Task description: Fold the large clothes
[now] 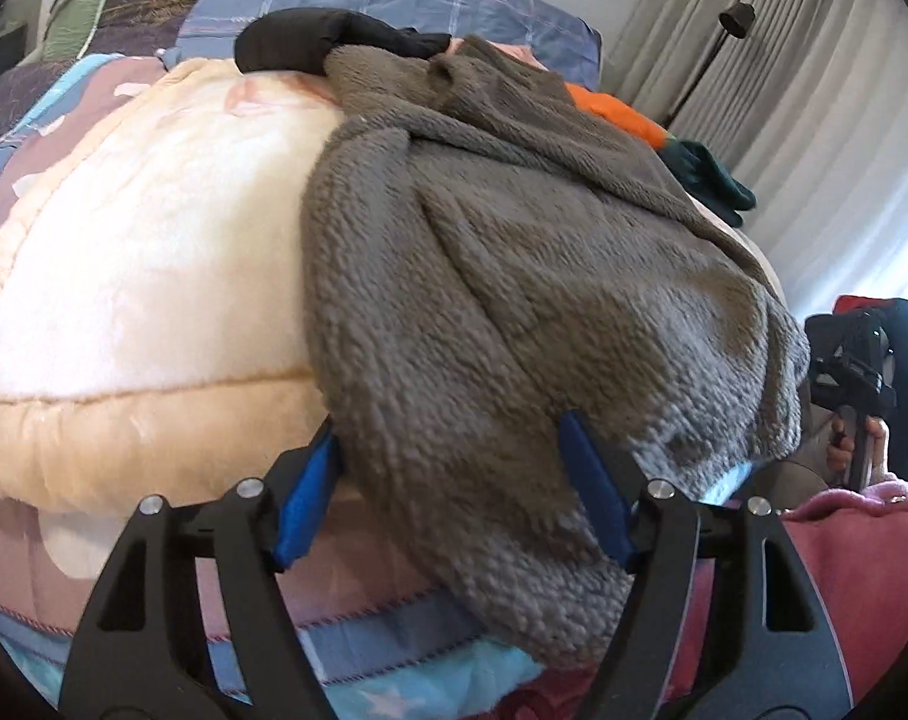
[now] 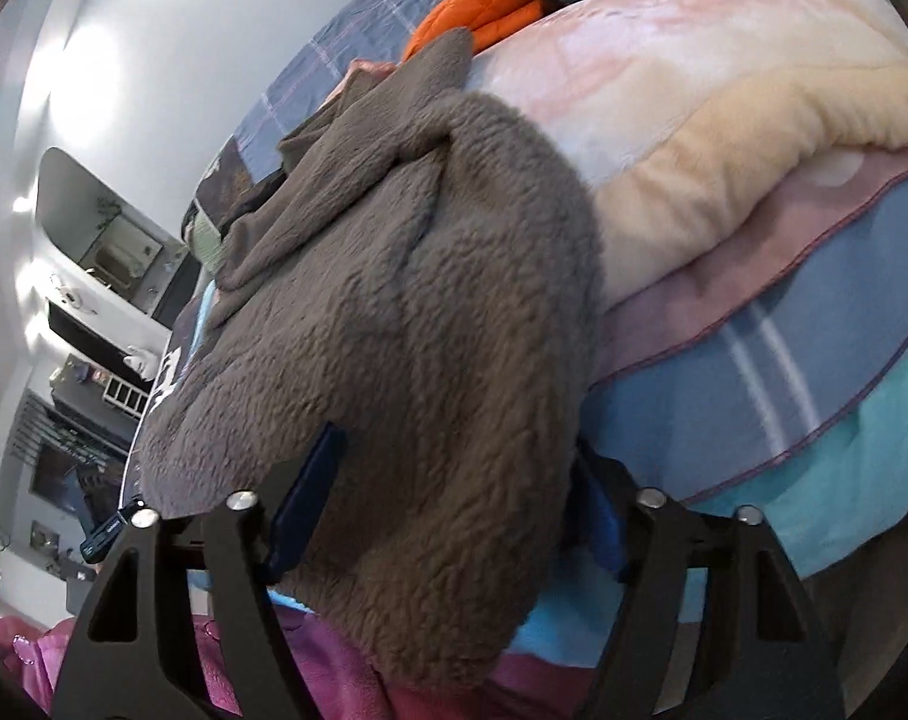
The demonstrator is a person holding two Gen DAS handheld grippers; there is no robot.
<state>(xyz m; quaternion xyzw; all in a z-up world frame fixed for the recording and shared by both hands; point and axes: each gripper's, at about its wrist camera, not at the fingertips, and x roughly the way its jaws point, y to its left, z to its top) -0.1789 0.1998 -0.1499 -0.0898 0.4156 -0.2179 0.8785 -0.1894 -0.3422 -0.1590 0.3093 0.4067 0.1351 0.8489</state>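
Two grippers at the near hem of the grey fleece garment, one per corner: left gripper half-wide with the hem between its blue pads, right gripper likewise astride thick fleece; firm pinch not confirmable in either. Garment's long axis straight ahead, up over the cream quilt toward the pillows; both hands equally near.

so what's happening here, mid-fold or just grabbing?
Just grabbing, by the look of it. A person with a gripper in each hand is working on a grey fleece garment lying crumpled over a cream quilt on the bed. The left gripper and right gripper each straddle the garment's near hanging edge, fleece between the jaws. Whether the pads have clamped yet isn't clear. No fold is visible so far. Orange clothing lies further back.
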